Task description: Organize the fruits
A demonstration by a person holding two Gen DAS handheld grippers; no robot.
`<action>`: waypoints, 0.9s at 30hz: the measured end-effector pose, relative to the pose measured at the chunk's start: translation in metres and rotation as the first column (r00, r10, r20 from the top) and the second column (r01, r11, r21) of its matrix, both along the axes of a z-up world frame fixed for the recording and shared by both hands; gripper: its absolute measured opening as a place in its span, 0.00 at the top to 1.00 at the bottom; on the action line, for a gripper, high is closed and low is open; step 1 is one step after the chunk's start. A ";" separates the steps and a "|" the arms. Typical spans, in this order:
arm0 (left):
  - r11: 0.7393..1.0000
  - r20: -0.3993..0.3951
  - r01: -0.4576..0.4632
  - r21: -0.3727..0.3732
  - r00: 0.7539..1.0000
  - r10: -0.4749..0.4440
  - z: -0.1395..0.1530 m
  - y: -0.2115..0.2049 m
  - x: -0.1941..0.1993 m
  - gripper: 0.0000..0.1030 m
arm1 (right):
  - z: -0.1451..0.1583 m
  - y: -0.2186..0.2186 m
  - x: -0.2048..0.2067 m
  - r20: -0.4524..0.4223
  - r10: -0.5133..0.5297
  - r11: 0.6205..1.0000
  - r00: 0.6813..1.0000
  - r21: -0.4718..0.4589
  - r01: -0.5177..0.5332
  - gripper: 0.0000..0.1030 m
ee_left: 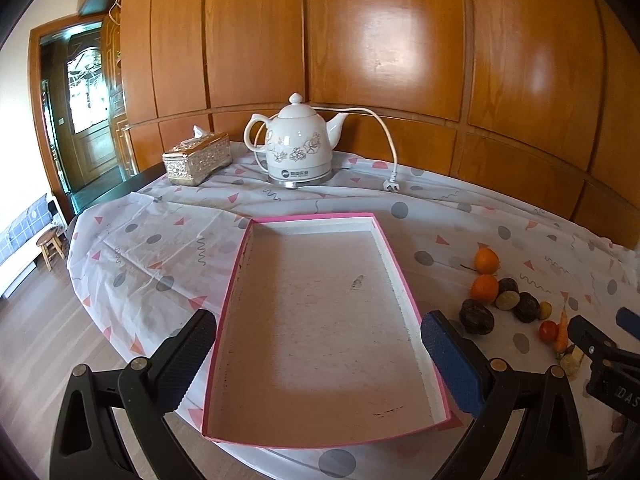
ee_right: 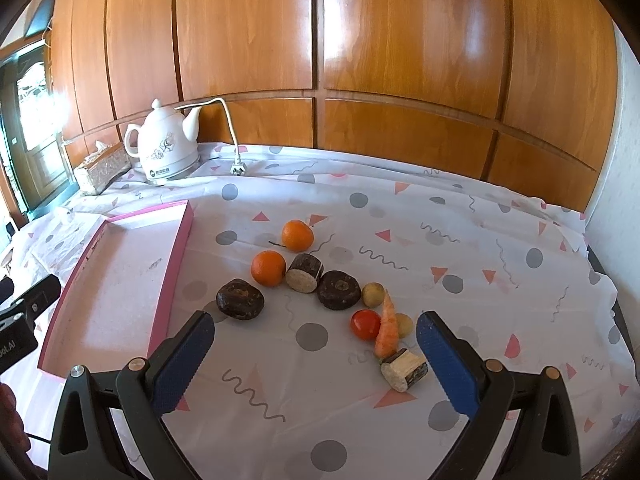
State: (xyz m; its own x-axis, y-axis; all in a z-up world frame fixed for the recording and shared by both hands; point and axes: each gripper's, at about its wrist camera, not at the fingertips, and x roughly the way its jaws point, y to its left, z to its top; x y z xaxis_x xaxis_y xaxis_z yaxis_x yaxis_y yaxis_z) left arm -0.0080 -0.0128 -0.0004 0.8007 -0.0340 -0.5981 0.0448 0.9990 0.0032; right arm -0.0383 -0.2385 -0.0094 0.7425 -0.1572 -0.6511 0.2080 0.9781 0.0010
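My left gripper (ee_left: 318,344) hangs released over the pink tray (ee_left: 230,292); my right gripper (ee_right: 314,344) gapes, grasping nothing, near 2 oranges (ee_right: 269,268).

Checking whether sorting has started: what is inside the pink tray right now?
Nothing: the pink tray shows only its bare, scuffed floor. All produce, including the two oranges, lies on the tablecloth beside it. The left tool's fingers cover slivers of the tray's near edges.
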 end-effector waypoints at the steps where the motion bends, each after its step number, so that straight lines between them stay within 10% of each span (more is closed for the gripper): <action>1: 1.000 0.002 0.004 0.002 1.000 -0.004 0.000 -0.001 -0.001 0.00 | 0.001 -0.001 0.000 0.002 -0.001 1.000 1.000 0.001 0.001 0.00; 27: 0.998 -0.028 0.065 0.023 0.998 -0.064 -0.005 -0.018 -0.003 0.00 | 0.004 -0.025 0.002 0.001 0.001 1.000 1.000 -0.017 -0.001 0.00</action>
State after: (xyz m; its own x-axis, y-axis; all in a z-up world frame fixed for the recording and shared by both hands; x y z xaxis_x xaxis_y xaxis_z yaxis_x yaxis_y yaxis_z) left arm -0.0106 -0.0305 -0.0052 0.7810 -0.0706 -0.6205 0.1096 0.9937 0.0249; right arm -0.0364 -0.2639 -0.0051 0.7431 -0.1678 -0.6478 0.2075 0.9781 -0.0153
